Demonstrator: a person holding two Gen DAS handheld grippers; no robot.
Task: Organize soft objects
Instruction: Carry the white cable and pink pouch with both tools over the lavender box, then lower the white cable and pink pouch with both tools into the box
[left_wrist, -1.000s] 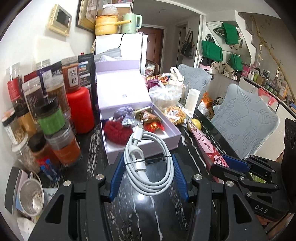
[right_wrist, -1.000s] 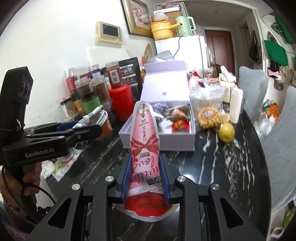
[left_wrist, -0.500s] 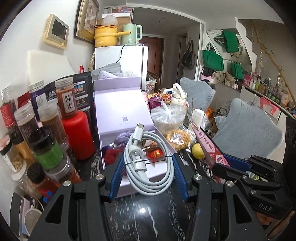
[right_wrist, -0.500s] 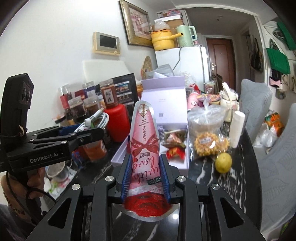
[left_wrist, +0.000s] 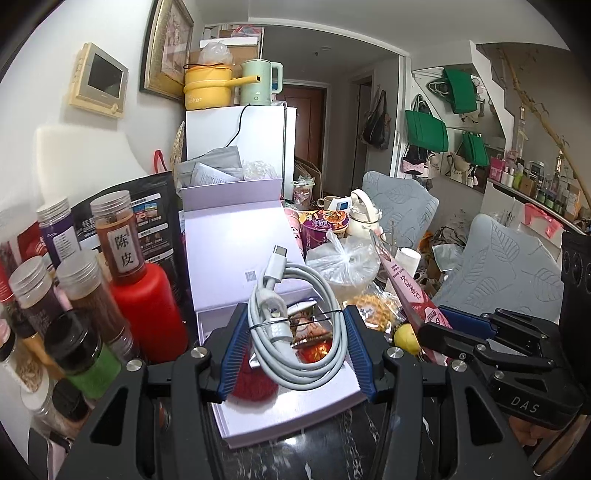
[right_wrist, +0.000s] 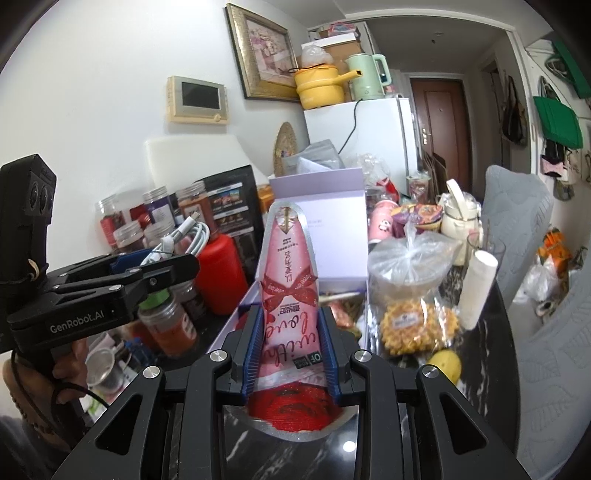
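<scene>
While my left gripper (left_wrist: 297, 345) keeps clamping the coiled cable (left_wrist: 295, 325), it has advanced over the lavender box (left_wrist: 288, 410); my right gripper (right_wrist: 290, 349) still pinches the pink pouch (right_wrist: 290, 280), now nearer the box.
</scene>
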